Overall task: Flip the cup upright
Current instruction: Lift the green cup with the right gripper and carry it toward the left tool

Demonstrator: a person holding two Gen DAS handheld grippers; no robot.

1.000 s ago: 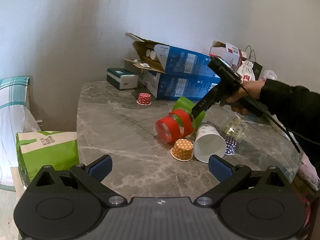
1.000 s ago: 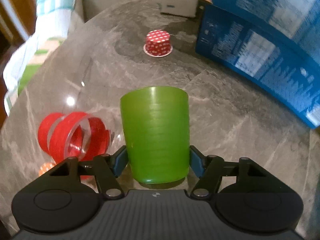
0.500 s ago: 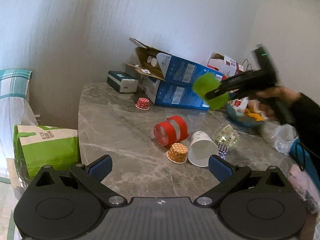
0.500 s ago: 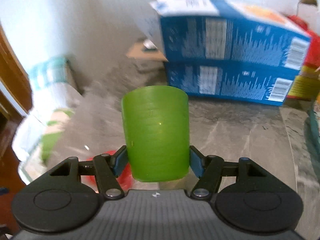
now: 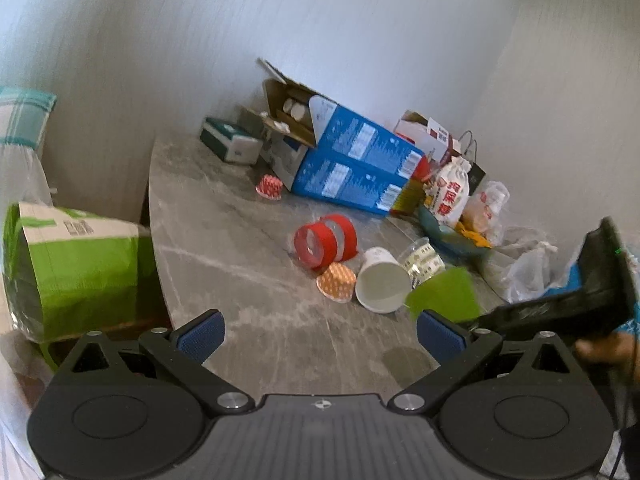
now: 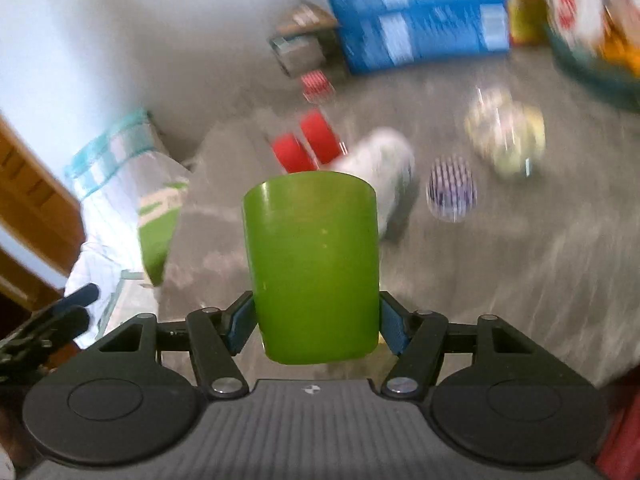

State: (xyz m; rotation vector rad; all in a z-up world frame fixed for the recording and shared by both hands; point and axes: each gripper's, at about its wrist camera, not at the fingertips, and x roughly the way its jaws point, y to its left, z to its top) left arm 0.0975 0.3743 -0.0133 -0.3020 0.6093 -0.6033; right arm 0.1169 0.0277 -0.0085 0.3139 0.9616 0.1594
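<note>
Only in the left view are the spread left fingers (image 5: 320, 334) seen. The green cup (image 6: 314, 266) is pinched between the right fingers (image 6: 243, 322), off the surface (image 6: 500, 264).

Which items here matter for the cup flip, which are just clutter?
In play:
green cup, clamped in the right gripper
left gripper, open, idle

Clutter:
red-banded cup
white paper cup
orange dotted cup
blue boxes
green bag
</note>
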